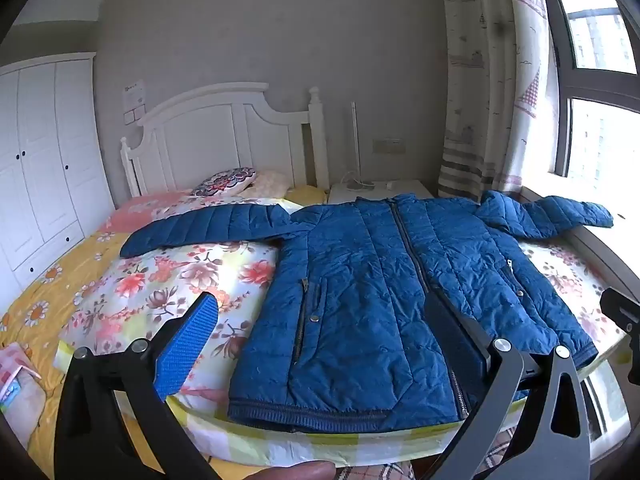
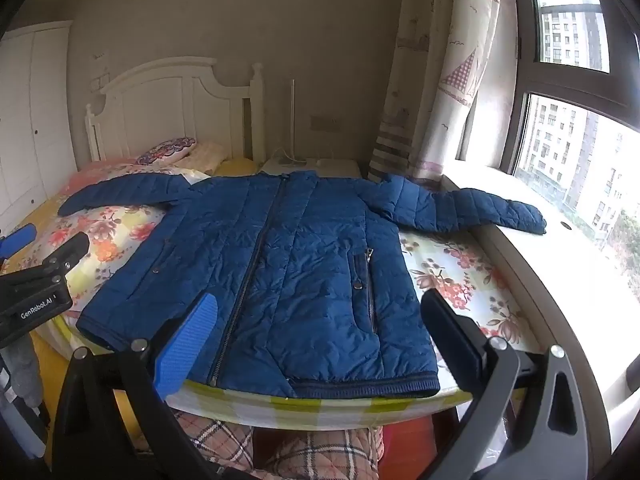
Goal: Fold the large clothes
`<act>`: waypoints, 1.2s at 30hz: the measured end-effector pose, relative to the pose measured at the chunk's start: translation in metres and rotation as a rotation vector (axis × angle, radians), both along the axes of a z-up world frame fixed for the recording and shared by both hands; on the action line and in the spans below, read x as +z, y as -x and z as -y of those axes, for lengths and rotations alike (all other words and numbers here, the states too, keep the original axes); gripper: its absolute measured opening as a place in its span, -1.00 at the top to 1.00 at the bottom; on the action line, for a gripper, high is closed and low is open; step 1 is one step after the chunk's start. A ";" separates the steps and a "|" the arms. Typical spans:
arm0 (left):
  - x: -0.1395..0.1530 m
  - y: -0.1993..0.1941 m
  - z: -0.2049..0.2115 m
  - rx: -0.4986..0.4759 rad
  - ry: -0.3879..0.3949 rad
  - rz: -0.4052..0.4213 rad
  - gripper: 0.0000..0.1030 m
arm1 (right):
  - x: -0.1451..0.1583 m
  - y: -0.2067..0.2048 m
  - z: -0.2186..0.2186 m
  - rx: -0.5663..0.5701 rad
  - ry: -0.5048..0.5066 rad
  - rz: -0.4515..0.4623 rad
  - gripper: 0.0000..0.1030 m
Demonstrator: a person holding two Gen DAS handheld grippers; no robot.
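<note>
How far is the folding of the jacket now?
Done: the jacket lies flat on the bed, zipped, both sleeves spread out. In hand: nothing; the left tool and right tool hover open before the hem. Left: every fold.

Blue quilted jacket (image 2: 280, 264), floral bedsheet (image 2: 460, 276)

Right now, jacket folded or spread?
Spread. The jacket lies flat, front up and zipped, on the bed, both sleeves stretched out sideways.
</note>
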State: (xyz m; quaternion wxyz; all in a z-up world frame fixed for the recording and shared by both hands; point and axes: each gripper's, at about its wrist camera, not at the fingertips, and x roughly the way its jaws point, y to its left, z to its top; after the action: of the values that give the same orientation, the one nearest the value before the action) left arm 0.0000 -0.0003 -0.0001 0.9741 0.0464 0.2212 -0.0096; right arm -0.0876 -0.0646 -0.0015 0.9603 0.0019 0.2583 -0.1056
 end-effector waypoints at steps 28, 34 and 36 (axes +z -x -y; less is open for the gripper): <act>0.000 0.000 0.000 -0.001 -0.004 -0.006 -0.91 | -0.001 0.003 -0.007 0.022 -0.007 -0.002 -0.96; 0.000 0.000 0.000 -0.001 -0.004 -0.004 -0.91 | -0.001 0.003 -0.008 0.026 -0.011 -0.001 -0.96; 0.000 0.000 0.000 0.000 -0.003 -0.004 -0.91 | -0.001 0.003 -0.009 0.026 -0.011 -0.001 -0.96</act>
State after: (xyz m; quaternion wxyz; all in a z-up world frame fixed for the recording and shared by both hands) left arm 0.0002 -0.0003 -0.0002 0.9736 0.0479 0.2231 -0.0096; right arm -0.0902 -0.0561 -0.0022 0.9614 0.0037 0.2593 -0.0914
